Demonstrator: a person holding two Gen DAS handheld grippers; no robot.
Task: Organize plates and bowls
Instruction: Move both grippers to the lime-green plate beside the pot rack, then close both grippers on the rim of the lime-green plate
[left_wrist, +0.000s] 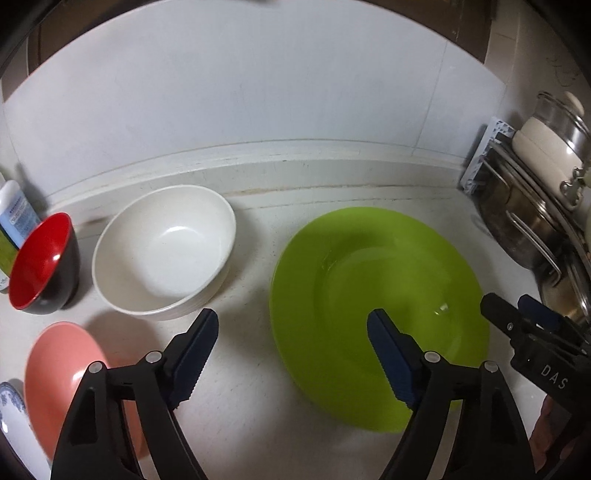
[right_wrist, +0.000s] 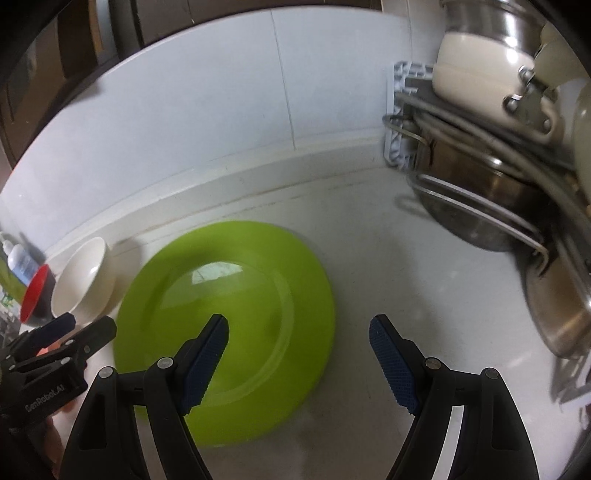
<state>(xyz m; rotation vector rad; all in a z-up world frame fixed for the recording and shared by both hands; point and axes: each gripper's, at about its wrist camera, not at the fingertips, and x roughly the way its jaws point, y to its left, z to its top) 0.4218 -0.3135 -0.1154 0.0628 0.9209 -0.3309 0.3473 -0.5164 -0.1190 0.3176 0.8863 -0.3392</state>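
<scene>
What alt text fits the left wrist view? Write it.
The open left hand-held gripper hovers over a white counter beside a green plate. To its left sit a white bowl, a red-and-black bowl and a pink plate.

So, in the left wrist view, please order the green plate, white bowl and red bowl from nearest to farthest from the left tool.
1. Green plate, under its right finger.
2. White bowl, ahead, left.
3. Red bowl, far left.
</scene>
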